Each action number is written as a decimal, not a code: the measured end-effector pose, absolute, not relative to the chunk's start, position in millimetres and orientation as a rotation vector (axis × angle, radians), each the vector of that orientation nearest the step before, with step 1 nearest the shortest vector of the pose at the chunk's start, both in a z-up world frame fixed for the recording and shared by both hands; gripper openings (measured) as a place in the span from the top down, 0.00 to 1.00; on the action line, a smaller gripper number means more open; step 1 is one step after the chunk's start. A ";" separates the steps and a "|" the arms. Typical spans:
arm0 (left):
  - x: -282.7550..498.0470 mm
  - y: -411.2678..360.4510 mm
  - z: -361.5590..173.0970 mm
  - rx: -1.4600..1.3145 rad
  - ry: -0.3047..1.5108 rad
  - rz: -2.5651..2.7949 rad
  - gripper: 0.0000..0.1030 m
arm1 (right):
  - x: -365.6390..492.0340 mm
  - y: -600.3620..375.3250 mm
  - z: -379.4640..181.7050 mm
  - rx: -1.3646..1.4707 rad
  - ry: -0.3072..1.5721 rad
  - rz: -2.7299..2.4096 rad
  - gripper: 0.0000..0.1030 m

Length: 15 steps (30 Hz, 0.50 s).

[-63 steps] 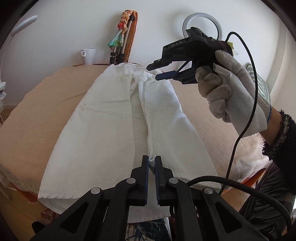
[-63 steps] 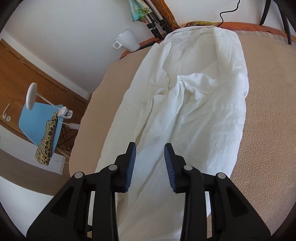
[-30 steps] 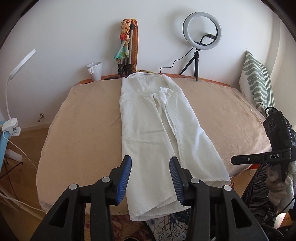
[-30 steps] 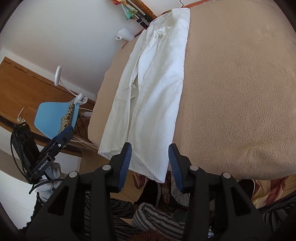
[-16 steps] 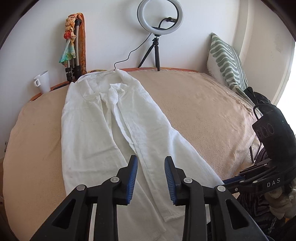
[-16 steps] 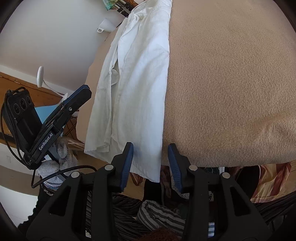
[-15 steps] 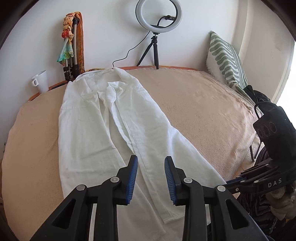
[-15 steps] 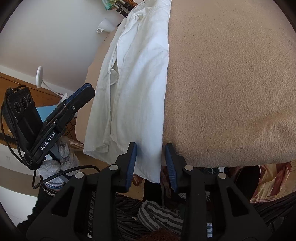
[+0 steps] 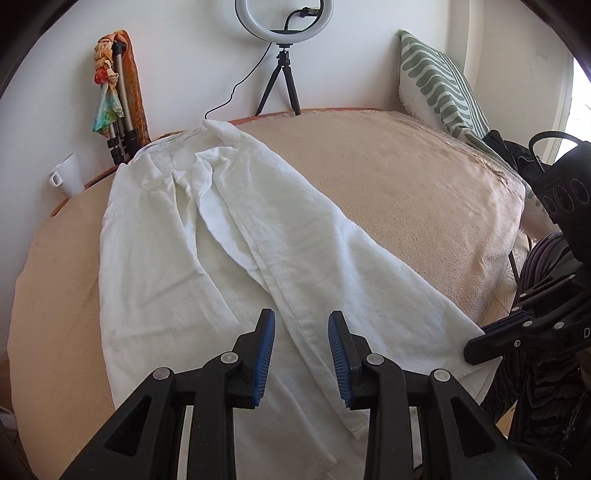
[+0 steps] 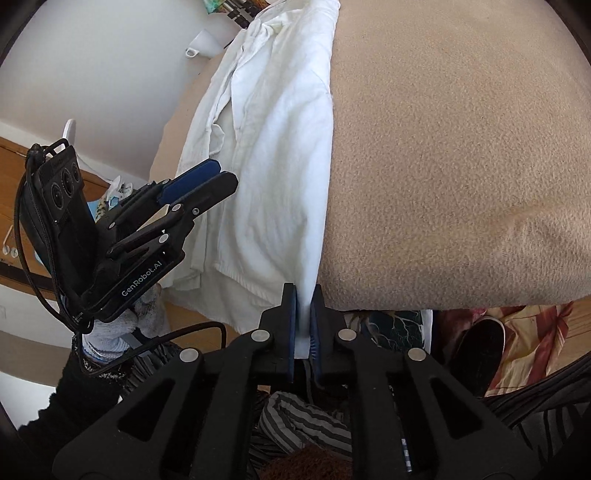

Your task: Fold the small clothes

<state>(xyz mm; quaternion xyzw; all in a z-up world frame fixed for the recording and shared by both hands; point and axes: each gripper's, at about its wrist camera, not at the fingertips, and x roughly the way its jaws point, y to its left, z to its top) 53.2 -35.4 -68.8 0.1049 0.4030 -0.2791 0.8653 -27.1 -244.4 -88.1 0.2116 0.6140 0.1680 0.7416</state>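
Note:
A long white garment point(image 9: 258, 240) lies flat on a beige blanket point(image 9: 406, 177), its hem hanging over the near edge. My left gripper point(image 9: 301, 350) hovers open just above the garment's lower middle seam; its blue pads are apart and nothing is pinched. In the right wrist view the left gripper point(image 10: 223, 173) stands beside the garment's point(image 10: 280, 147) left edge, held by a gloved hand point(image 10: 110, 332). My right gripper point(image 10: 303, 299) is shut on the hem's right corner at the edge of the blanket point(image 10: 461, 147). The right gripper point(image 9: 476, 345) also shows in the left wrist view.
At the far wall stand a ring light on a small tripod point(image 9: 284, 22), folded tripods wrapped in a scarf point(image 9: 118, 96) and a white mug point(image 9: 68, 177). A green striped pillow point(image 9: 436, 85) leans at the back right. A shoe point(image 10: 480, 350) lies below the edge.
My right gripper closed its jaws on the hem corner. My left gripper dropped nearer the garment and shifted sideways, its jaws a little narrower than a second ago.

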 end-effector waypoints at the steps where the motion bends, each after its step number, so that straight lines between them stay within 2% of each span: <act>1: 52.1 -32.0 -64.1 0.203 0.834 -0.585 0.71 | -25.1 -245.9 -80.0 0.432 1.330 0.366 0.89; 9: 56.9 -48.3 -46.7 0.189 0.766 -0.604 0.71 | 55.4 -275.5 -19.2 0.297 1.104 0.327 0.88; 15: 67.0 -63.0 -55.8 0.190 0.765 -0.605 0.71 | 132.9 -268.4 -35.9 0.245 1.144 0.385 0.88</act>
